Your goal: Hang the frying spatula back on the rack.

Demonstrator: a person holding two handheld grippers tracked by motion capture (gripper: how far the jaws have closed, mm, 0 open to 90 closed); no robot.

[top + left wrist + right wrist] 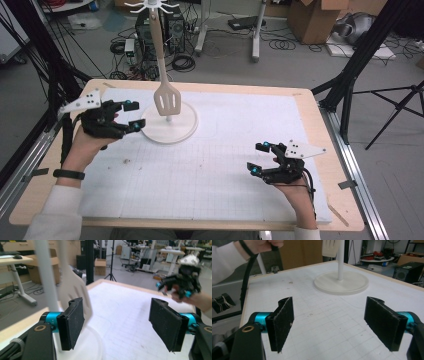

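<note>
The slotted spatula [166, 100] hangs from the hook stand [170, 124] at the tabletop's [225, 170] far left, so the left claw [131, 114] waits spread beside its base, while the right claw [258, 157] rests spread, well apart.

I see cream slotted spatula [166, 98] hanging upright from white round-based stand [170, 127], blade low, just beside my left tongs [131, 114], untouched.
</note>
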